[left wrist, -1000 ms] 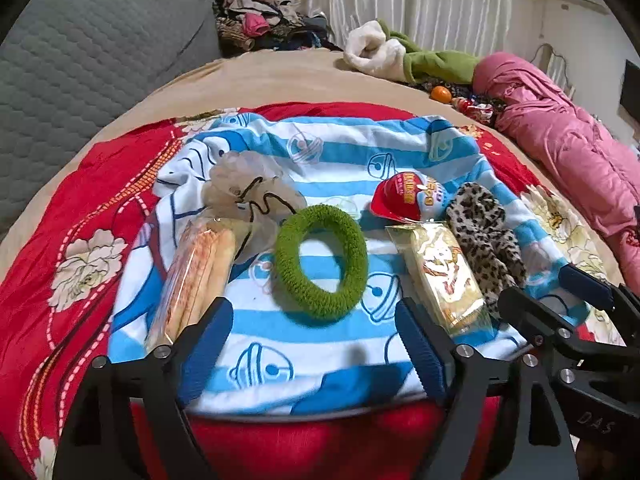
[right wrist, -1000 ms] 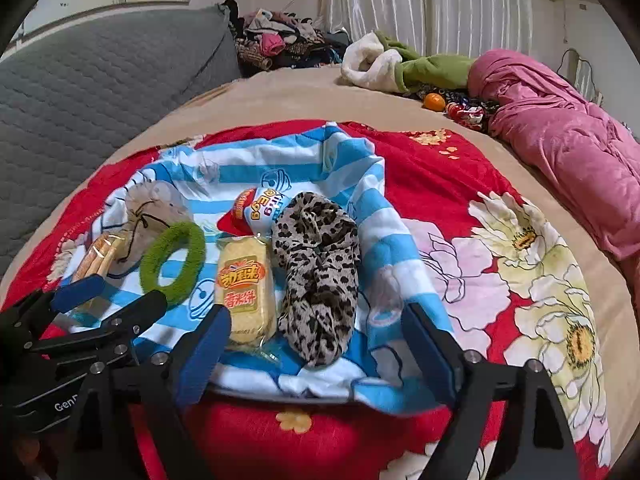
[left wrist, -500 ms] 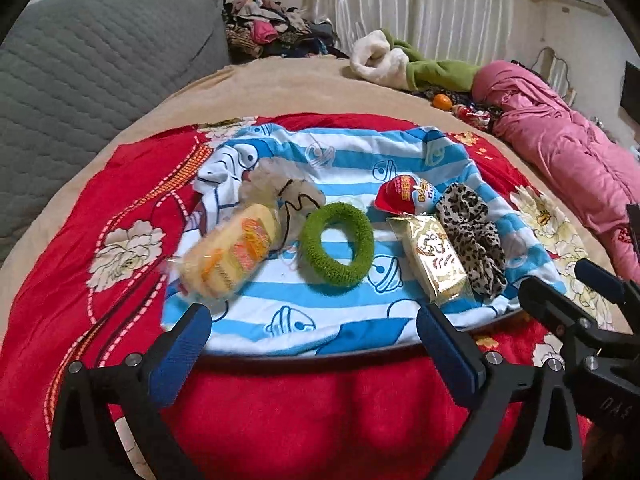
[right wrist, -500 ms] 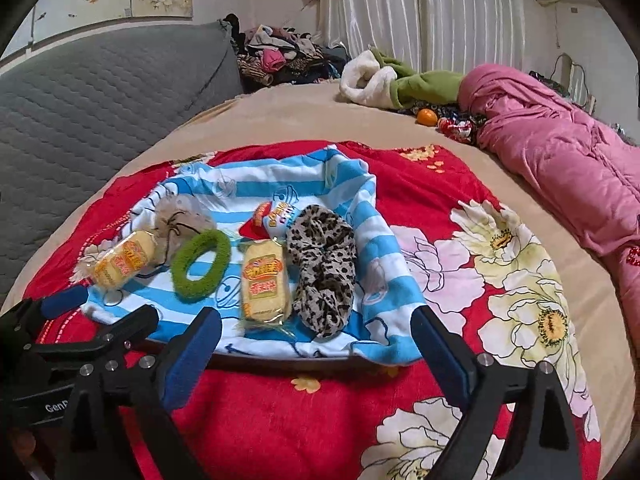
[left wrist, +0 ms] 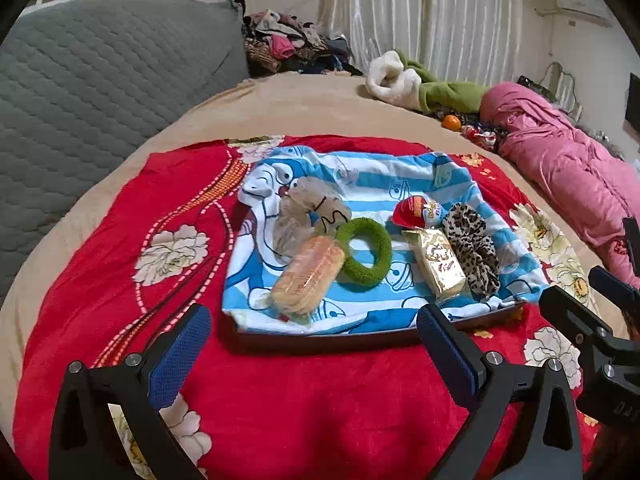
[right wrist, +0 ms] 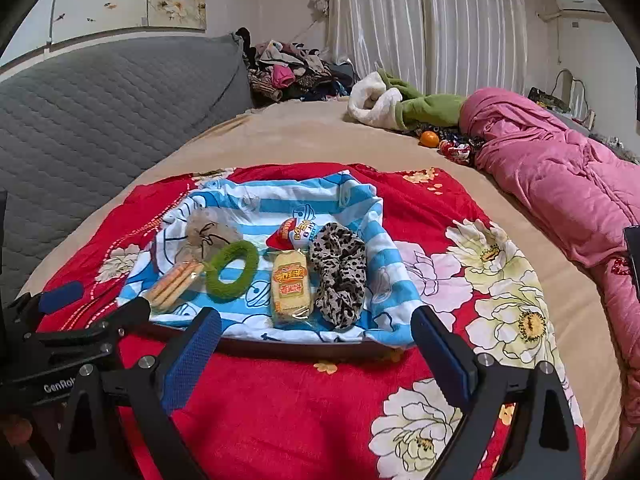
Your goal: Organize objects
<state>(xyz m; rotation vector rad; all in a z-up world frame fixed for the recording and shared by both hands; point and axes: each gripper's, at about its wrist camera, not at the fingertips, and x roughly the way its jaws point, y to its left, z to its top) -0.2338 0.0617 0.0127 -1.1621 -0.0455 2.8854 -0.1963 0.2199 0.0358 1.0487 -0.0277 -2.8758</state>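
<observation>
A tray [left wrist: 340, 338] draped with a blue-striped cartoon cloth [left wrist: 360, 176] lies on the red flowered blanket. On it lie a beige sheer scrunchie [left wrist: 308, 212], a biscuit pack [left wrist: 308, 280], a green scrunchie [left wrist: 364, 252], a red egg toy [left wrist: 416, 212], a gold snack pack [left wrist: 438, 266] and a leopard scrunchie [left wrist: 472, 248]. My left gripper [left wrist: 312, 328] hangs open before the tray's front rim, holding nothing. My right gripper [right wrist: 316, 332] is open too, before the tray [right wrist: 300, 350], with nothing between its fingers. Each gripper shows at the edge of the other's view.
The red blanket [right wrist: 440, 208] lies on a tan bed. A grey quilted headboard [left wrist: 100, 80] rises on the left. A pink quilt [right wrist: 560, 184] fills the right side. Green and white clothes [right wrist: 400, 104], an orange [right wrist: 429, 138] and a clothes pile [right wrist: 288, 68] lie at the back.
Both grippers pulled back and up from the tray, and their jaws widened. The biscuit pack turned from lengthwise to diagonal and now lies against the green scrunchie.
</observation>
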